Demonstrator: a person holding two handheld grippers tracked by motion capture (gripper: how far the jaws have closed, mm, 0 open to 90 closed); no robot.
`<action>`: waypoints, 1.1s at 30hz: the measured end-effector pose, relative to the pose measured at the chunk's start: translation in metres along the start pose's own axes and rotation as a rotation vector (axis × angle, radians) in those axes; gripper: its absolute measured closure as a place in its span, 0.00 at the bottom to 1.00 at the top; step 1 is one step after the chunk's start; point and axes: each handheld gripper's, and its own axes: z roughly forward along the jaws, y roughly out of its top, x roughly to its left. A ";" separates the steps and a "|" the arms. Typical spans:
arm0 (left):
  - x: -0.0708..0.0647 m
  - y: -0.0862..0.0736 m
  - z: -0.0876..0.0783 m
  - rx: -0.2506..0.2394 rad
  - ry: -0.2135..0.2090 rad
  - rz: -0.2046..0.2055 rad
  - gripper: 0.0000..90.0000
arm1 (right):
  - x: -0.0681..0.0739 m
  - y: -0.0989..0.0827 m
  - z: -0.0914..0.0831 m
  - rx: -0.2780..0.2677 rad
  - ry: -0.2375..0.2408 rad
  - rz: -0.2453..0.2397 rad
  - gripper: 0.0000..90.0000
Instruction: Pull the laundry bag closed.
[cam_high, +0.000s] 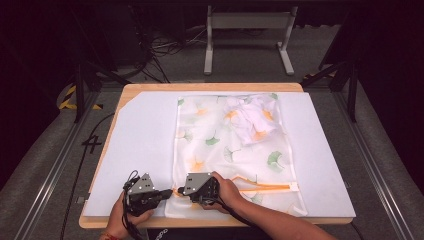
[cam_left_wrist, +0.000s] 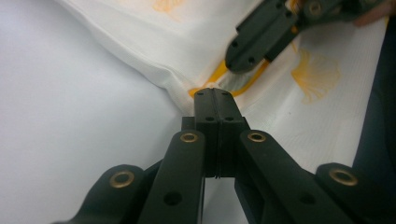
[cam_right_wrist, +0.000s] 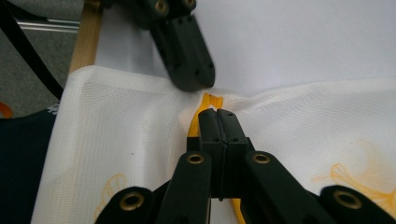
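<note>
The mesh laundry bag (cam_high: 230, 150) lies flat on the white mat (cam_high: 140, 145) in the high view, its near end at my edge of the table, printed with green and orange leaves, a crumpled white garment (cam_high: 252, 120) showing through its far right corner and an orange zipper (cam_high: 265, 187) running across the near end. There I see my left gripper (cam_high: 167, 192) and right gripper (cam_high: 176, 190) meeting tip to tip at the zipper's left end. In the left gripper view, my left gripper (cam_left_wrist: 213, 92) has its jaws pressed together on the bag's corner seam beside the orange zipper (cam_left_wrist: 217, 74), with the other gripper's tip just beyond. In the right gripper view, my right gripper (cam_right_wrist: 218, 112) is clamped tight at the zipper's orange end piece (cam_right_wrist: 211, 100); whether it has the pull itself I cannot tell. My worry is that the thin mesh slips out of the left pinch, so the bag would drag along instead of the zipper running, or the fabric snags in the teeth.
</note>
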 end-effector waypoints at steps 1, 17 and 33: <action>0.004 0.002 -0.003 -0.032 0.001 -0.020 1.00 | 0.000 0.000 0.000 0.003 -0.002 -0.004 1.00; 0.011 0.024 0.028 0.071 -0.013 0.038 1.00 | 0.003 0.000 -0.003 0.004 -0.016 -0.045 1.00; 0.014 0.022 0.026 0.075 0.001 0.061 1.00 | 0.004 -0.007 -0.008 -0.028 -0.039 -0.057 1.00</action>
